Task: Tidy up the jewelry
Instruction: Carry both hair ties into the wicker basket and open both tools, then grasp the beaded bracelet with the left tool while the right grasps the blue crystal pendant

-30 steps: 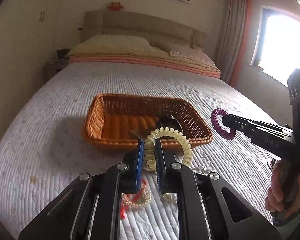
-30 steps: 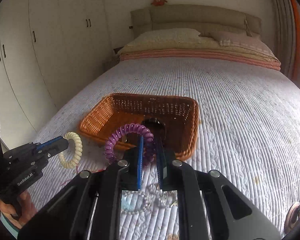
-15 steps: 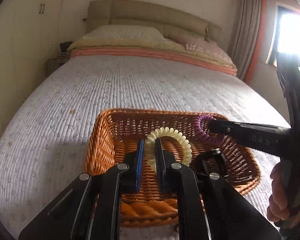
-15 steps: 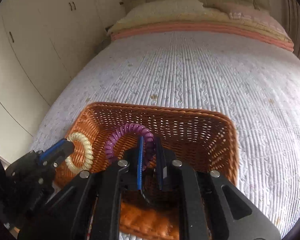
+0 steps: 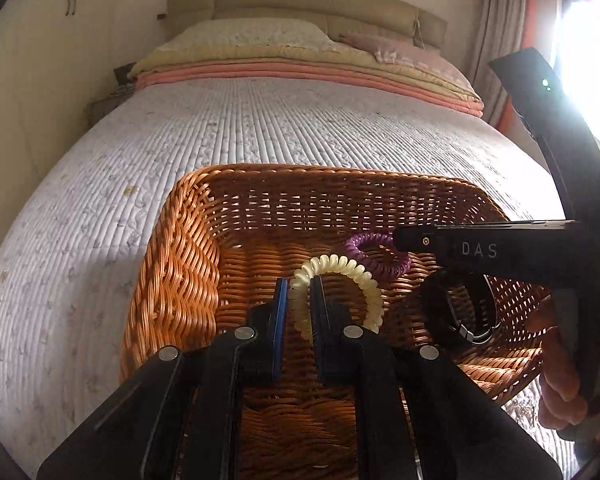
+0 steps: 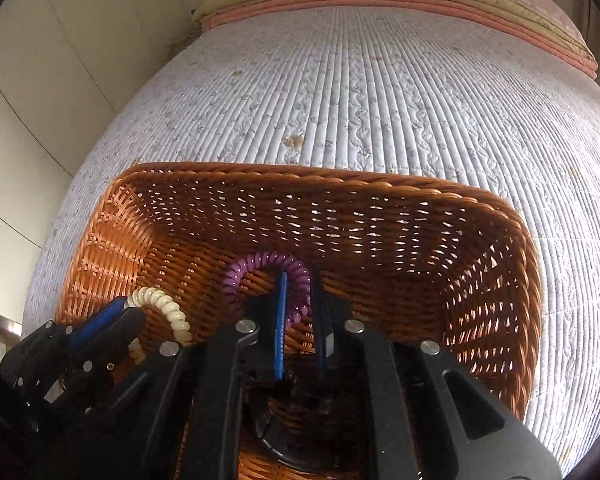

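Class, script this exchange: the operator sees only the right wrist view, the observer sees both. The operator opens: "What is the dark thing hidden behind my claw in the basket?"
Observer: A black band lying on the floor of the basket, below your right claw and its purple coil.
Operator: Does the left claw have its cream coil properly?
Observer: Yes. The left claw pinches the cream coil between both fingers, with the loop sticking out to the right.
Operator: What is past the bed on my right?
Observer: A bright window beside a curtain.
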Motion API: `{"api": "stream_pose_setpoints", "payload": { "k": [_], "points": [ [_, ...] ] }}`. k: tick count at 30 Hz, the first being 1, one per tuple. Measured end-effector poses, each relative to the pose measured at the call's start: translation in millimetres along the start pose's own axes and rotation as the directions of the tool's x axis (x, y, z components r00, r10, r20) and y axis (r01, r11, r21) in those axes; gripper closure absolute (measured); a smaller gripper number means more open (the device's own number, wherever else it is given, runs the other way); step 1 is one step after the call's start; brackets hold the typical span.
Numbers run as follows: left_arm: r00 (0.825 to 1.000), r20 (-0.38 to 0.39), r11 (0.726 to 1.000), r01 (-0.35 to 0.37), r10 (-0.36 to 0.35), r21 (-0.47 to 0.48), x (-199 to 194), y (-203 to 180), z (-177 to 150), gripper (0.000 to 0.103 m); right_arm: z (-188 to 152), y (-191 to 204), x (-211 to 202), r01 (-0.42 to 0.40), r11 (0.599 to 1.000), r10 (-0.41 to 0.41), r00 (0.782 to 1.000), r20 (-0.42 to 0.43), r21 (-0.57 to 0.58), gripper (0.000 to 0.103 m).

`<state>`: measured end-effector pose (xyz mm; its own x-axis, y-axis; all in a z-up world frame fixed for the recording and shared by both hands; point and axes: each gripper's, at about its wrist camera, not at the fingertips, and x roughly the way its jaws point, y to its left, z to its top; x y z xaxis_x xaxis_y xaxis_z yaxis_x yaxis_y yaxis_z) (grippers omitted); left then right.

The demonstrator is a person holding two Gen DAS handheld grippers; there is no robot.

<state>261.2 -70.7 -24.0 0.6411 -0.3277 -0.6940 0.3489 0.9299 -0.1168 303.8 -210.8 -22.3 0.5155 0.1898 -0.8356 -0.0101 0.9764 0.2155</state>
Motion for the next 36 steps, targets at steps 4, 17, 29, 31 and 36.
{"api": "stream_pose_setpoints", "payload": {
  "k": [4, 17, 29, 31, 36],
  "points": [
    [1.000, -0.003, 1.000, 0.011, -0.011, -0.016, -1, 4, -2, 0.091, -4, -3, -8, -0.032, 0.999, 0.032, 0.999, 0.019, 0.021, 0.093],
    [0.980, 0.160, 0.991, 0.129, -0.122, -0.038, -110, 4, -11, 0.056, -52, 1, -127, -0.099, 0.994, 0.104, 0.979, 0.176, -0.039, 0.059],
    [0.969, 0.213, 0.988, 0.139, -0.122, -0.065, -202, 13, -71, 0.056, -149, 25, -200, -0.030, 0.989, 0.075, 0.942, 0.326, -0.143, 0.057],
    [0.972, 0.199, 0.986, 0.145, -0.126, -0.083, -203, 15, -87, 0.056, -163, 31, -200, -0.016, 0.988, 0.067, 0.940, 0.334, -0.154, 0.057],
    [0.981, 0.134, 0.981, 0.154, -0.138, -0.116, -187, 19, -119, 0.056, -197, 39, -177, -0.023, 0.986, 0.072, 0.953, 0.294, -0.167, 0.057]
  ]
}}
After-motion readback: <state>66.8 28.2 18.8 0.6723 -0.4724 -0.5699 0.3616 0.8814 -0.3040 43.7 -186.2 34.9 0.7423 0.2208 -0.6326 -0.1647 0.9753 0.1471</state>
